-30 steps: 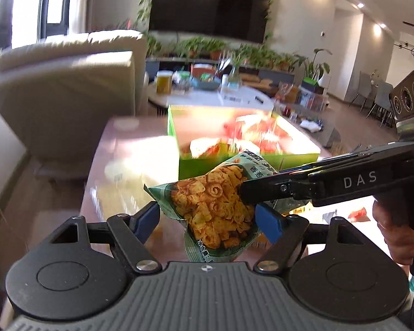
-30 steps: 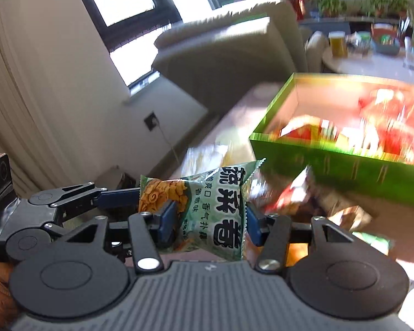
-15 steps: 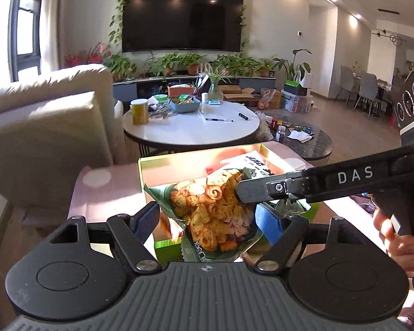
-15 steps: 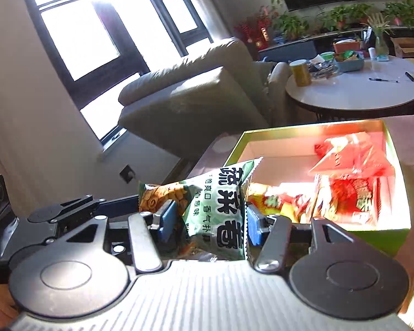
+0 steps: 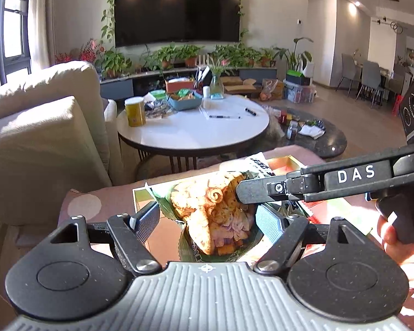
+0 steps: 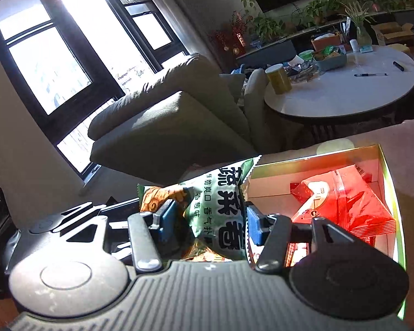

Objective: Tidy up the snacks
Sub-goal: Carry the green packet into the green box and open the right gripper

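A green snack bag (image 5: 215, 220) printed with curly orange crisps hangs above a green box (image 6: 387, 173) with a white inside. My left gripper (image 5: 207, 220) is shut across the bag's width, its blue pads against both edges. My right gripper (image 6: 211, 220) is shut on the same bag (image 6: 223, 209) from the other side. In the left wrist view one right-gripper finger (image 5: 262, 190) reaches in from the right onto the bag. Red snack packs (image 6: 345, 204) lie inside the box, to the right of the bag.
The box rests on a pinkish table top (image 5: 82, 207). Beyond it stands a round white table (image 5: 193, 129) with a yellow can (image 5: 135, 111), pens and a blue tray. A beige sofa (image 5: 41, 138) fills the left side. A hand (image 5: 400, 245) grips the right gripper's handle.
Both grippers have carried the bag forward together, from in front of the box to above its near left part. The right wrist view has also tilted.
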A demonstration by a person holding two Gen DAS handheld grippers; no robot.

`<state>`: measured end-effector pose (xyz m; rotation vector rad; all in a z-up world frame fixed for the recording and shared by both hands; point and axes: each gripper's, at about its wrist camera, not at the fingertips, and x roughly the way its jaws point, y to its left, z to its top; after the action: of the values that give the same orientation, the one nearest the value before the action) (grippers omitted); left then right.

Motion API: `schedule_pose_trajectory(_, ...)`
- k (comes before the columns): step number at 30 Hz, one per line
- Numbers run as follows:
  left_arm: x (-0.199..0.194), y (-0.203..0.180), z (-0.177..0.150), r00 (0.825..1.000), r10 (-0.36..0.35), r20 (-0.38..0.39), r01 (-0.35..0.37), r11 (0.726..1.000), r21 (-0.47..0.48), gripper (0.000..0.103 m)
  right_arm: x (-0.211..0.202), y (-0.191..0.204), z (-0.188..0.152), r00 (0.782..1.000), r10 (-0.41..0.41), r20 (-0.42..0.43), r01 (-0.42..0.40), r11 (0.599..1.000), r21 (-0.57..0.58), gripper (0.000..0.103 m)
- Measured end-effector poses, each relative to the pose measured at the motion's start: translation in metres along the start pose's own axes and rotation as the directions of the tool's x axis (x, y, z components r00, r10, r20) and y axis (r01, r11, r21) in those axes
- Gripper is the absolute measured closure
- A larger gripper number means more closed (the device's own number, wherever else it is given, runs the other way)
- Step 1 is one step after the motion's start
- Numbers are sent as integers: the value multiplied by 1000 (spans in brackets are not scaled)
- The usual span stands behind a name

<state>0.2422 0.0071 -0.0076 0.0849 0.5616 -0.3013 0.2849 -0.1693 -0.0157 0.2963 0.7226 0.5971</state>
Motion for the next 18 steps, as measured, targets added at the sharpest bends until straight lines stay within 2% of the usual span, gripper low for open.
schedule_pose_trajectory(8,30,13,-6,999,-5,-47,3,1000,-24,29,25,-17,-1,999,-4,-39,6,999,44,48)
schedule_pose_trajectory(13,40,16,-8,998,-3,-65,1,999,-34,29,30,-18,-2,998,-34,-44,35,999,29,47)
schedule_pose_trajectory(18,39,18,-9,997,44,-66,-48,998,-50,27,26,-14,-5,997,-73,-26,73,997,-16,40)
